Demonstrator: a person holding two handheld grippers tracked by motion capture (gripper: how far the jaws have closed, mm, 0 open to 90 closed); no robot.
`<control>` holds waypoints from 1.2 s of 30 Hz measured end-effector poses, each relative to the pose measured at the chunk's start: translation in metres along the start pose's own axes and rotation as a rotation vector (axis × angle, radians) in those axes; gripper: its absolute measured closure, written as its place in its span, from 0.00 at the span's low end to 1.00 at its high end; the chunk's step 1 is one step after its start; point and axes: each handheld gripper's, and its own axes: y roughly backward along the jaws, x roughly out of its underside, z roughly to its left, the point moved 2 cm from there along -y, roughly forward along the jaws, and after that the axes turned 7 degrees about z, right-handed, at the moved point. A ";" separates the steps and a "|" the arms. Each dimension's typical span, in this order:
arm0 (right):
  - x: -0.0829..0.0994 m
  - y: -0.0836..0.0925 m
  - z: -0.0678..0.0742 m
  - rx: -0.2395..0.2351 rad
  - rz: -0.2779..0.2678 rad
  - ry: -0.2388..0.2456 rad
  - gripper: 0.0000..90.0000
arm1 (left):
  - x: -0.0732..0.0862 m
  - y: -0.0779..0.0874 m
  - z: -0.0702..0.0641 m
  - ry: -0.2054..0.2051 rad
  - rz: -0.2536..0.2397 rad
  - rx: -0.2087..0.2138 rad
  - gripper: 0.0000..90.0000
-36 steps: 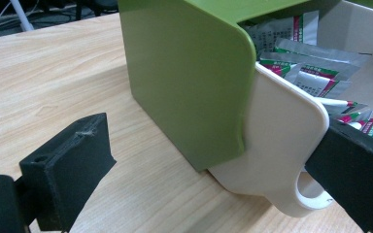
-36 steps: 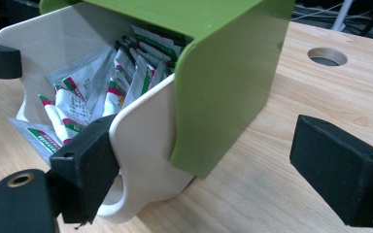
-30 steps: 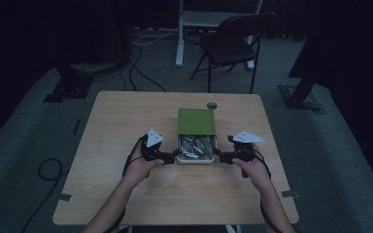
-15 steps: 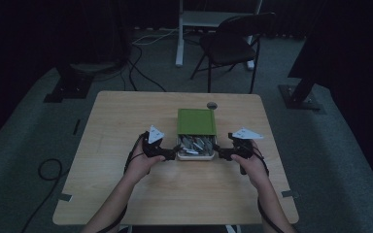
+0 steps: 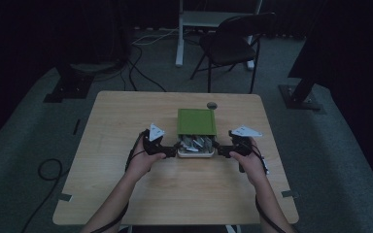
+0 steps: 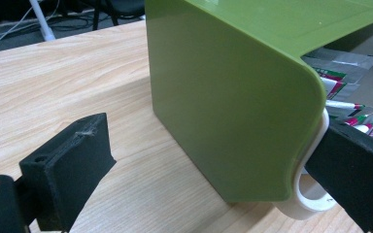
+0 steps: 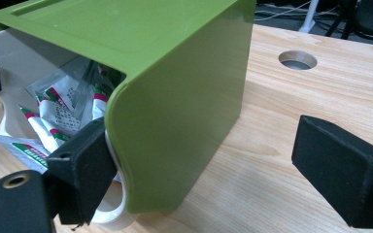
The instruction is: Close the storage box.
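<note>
A green box (image 5: 196, 121) stands at the middle of the table with its white drawer (image 5: 195, 154) pulled out toward me, full of small packets (image 5: 194, 143). My left gripper (image 5: 171, 150) is at the drawer's left end and my right gripper (image 5: 222, 151) at its right end. In the left gripper view the left gripper (image 6: 213, 167) is open, its jaws astride the green box (image 6: 223, 97) corner, one jaw against the white drawer's rim (image 6: 311, 196). In the right gripper view the right gripper (image 7: 213, 170) is open the same way around the green box (image 7: 184, 111), with packets (image 7: 63, 109) showing inside.
The wooden table (image 5: 126, 121) has a round cable hole (image 5: 211, 105) just behind the box. A dark chair (image 5: 233, 43) and a white stand (image 5: 182, 34) are on the floor beyond the table. Cables (image 5: 136, 68) lie on the carpet.
Both hands have crept slightly forward toward the box, and the drawer's front edge sits a touch closer to the box than a second ago.
</note>
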 end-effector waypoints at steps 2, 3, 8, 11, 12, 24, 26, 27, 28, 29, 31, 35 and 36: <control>-0.001 -0.001 0.000 0.006 0.000 0.002 0.12 | -0.001 -0.001 0.001 0.003 0.002 -0.003 0.05; -0.001 -0.001 0.000 0.008 0.000 0.001 0.12 | -0.001 -0.001 0.001 0.005 0.003 -0.005 0.05; -0.002 -0.002 -0.001 0.016 -0.004 -0.009 0.12 | -0.003 -0.002 0.001 0.002 0.006 -0.012 0.05; -0.001 -0.003 -0.001 0.016 -0.006 -0.015 0.12 | -0.004 -0.002 0.002 0.014 0.017 -0.011 0.05; -0.001 -0.003 -0.001 0.013 -0.008 -0.020 0.12 | -0.005 -0.002 0.001 0.007 0.016 -0.014 0.05; -0.003 0.002 0.004 -0.004 -0.056 -0.007 0.13 | -0.008 0.006 -0.006 -0.001 -0.023 0.019 0.05; -0.004 0.004 0.005 -0.017 -0.068 -0.004 0.13 | -0.008 0.008 -0.007 -0.025 -0.025 0.007 0.05; -0.004 0.006 0.005 -0.021 -0.075 -0.004 0.13 | -0.007 0.008 -0.008 -0.028 -0.023 0.007 0.05; -0.004 0.007 0.006 -0.019 -0.081 -0.002 0.13 | -0.007 0.009 -0.008 -0.028 -0.022 0.008 0.05; -0.004 0.008 0.007 -0.016 -0.081 0.006 0.13 | -0.007 0.010 -0.009 -0.028 -0.027 0.008 0.05; -0.004 0.009 0.008 -0.020 -0.081 0.014 0.13 | -0.007 0.013 -0.009 -0.025 -0.033 0.011 0.05; -0.002 0.012 0.007 -0.026 -0.077 0.014 0.13 | -0.007 0.016 -0.008 -0.032 -0.037 -0.012 0.05; -0.002 0.012 0.007 -0.022 -0.076 0.013 0.13 | -0.007 0.017 -0.007 -0.032 -0.036 -0.011 0.05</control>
